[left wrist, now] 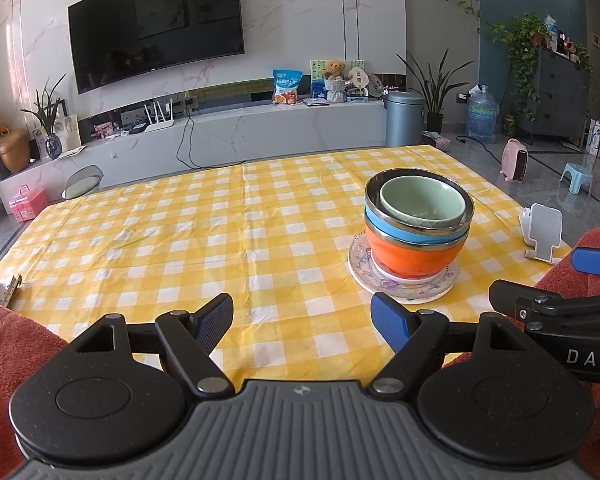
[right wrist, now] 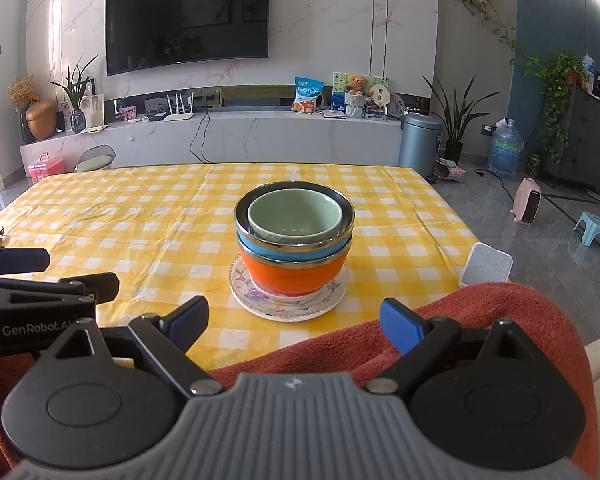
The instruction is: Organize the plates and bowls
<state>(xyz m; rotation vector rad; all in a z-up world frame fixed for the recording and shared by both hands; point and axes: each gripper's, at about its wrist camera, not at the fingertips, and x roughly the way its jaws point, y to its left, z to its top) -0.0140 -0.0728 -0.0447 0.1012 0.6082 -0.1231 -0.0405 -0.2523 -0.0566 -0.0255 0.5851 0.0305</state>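
A stack stands on the yellow checked table: a patterned plate (left wrist: 404, 285), an orange bowl (left wrist: 414, 254), a blue bowl (left wrist: 400, 228) and a green bowl (left wrist: 422, 200) nested on top. In the right wrist view the plate (right wrist: 288, 302), orange bowl (right wrist: 292, 274), blue bowl (right wrist: 288, 250) and green bowl (right wrist: 294, 214) sit straight ahead. My left gripper (left wrist: 302, 322) is open and empty, near the table's front edge, left of the stack. My right gripper (right wrist: 294, 318) is open and empty, just in front of the plate. Each gripper shows in the other's view: the right gripper (left wrist: 548, 280), the left gripper (right wrist: 60, 270).
An orange-red towel (right wrist: 480, 312) lies at the front edge under the grippers. A white phone stand (left wrist: 542, 236) sits at the table's right edge, also in the right wrist view (right wrist: 486, 266). The yellow checked tablecloth (left wrist: 180, 232) stretches to the left and back.
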